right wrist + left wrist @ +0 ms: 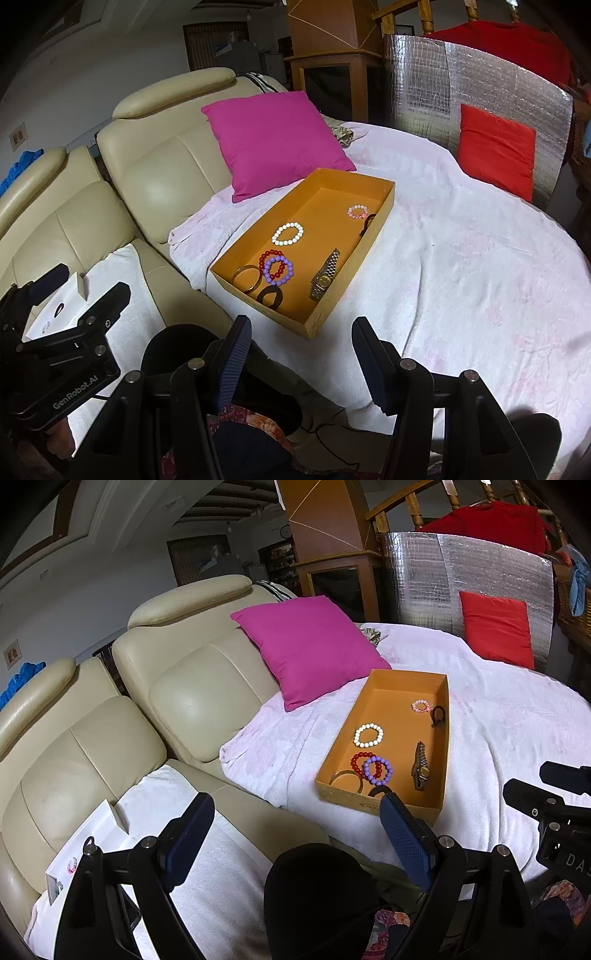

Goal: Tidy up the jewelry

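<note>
While angled down over the sofa seat at the bottom of the left wrist view, stands wide open and grips nothing: left tool [295, 806], only white towel [221, 867] and a dark-clad knee [317, 886] between its blue pads. Likewise low in the right wrist view, roughly half open and empty: right tool [303, 328], just short of the near corner of the orange box [266, 312], not touching it. Sits at mid-frame on the pale blanket [461, 277], lidless, one long side toward the cream sofa [159, 158]. Holds all the visible jewelry. Toward the far end, a small pink bracelet [349, 212] beside a dark loop [367, 221] against the right wall. Near the middle, alone, a white bead bracelet [287, 243]. Closer in, a purple bracelet [277, 283] overlapping a red bracelet [271, 253], with an amber bangle [235, 277] just left of them and a dark bangle [259, 295] at the nearest corner. Along the right wall, a metal watch [325, 275] laid out straight. Behind the box, leaning on the sofa back, a magenta cushion [273, 140]; at upper right, a red cushion [495, 151] against silver foil sheeting [480, 74]. At lower left, on the seat, a white card [62, 306] with small items too tiny to identify.
</note>
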Motion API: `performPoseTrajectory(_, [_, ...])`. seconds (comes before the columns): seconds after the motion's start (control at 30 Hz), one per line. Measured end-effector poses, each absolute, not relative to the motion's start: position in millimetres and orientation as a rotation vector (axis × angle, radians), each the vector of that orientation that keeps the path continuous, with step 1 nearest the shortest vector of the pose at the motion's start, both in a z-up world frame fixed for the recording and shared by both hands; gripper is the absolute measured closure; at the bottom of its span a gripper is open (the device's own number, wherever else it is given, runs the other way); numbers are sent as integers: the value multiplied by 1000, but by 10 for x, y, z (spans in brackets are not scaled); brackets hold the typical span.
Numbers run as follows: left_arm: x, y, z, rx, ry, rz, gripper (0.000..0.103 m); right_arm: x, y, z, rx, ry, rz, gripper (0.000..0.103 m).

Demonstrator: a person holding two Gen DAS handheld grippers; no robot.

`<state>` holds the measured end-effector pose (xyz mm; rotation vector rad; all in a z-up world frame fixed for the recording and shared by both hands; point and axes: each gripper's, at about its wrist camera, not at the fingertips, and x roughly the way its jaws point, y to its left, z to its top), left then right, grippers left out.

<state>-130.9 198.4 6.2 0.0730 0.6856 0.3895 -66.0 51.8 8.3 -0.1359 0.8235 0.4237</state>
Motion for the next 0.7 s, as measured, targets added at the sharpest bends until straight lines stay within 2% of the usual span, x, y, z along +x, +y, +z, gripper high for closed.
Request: performPoseTrajectory(0.7, [-1289,2077,56,46,683,381,12,-596,579,76,-158,824,404,42])
